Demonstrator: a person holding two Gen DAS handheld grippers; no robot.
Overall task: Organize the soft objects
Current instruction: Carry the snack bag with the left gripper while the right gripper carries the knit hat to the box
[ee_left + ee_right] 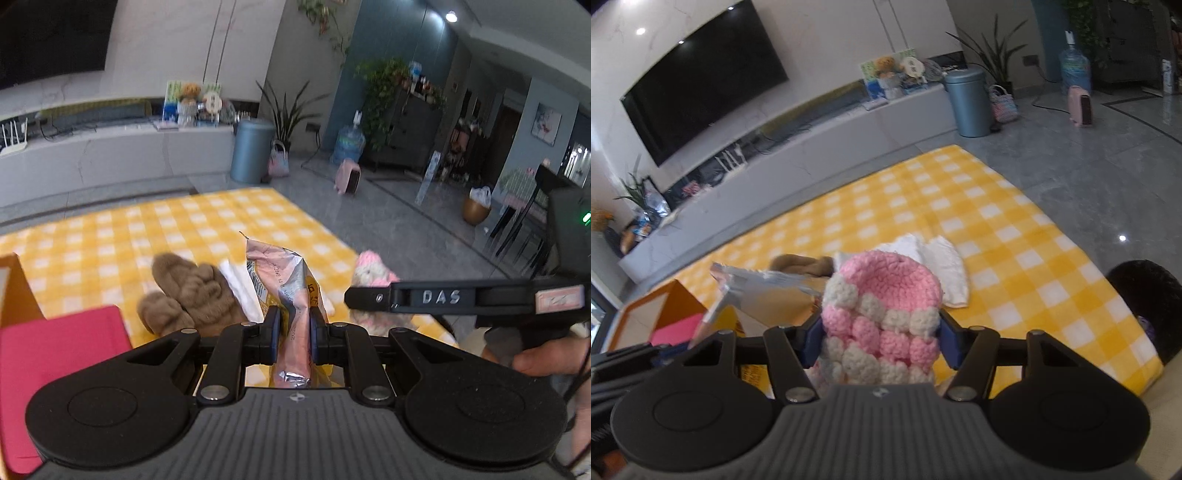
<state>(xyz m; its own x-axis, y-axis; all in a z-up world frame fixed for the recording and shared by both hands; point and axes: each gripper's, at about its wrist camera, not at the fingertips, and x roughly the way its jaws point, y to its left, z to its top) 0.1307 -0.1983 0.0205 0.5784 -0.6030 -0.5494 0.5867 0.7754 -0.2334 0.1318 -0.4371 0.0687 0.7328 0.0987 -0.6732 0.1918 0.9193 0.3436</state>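
Observation:
My left gripper [293,328] is shut on a crinkled foil snack bag [284,280], held above the yellow checked blanket [207,229]. My right gripper [881,338] is shut on a pink and white crocheted hat [882,306]; the hat also shows in the left wrist view [371,271] behind the right gripper's finger. A brown furry glove [192,295] lies on the blanket left of the bag, with a white cloth [942,258] beside it. The snack bag shows at the left of the right wrist view [764,291].
An orange box [665,306] with a pink item [55,354] inside stands at the left edge of the blanket. A dark round basket [1145,306] sits on the floor at the right. A blue bin [253,151] and TV bench [110,155] stand beyond.

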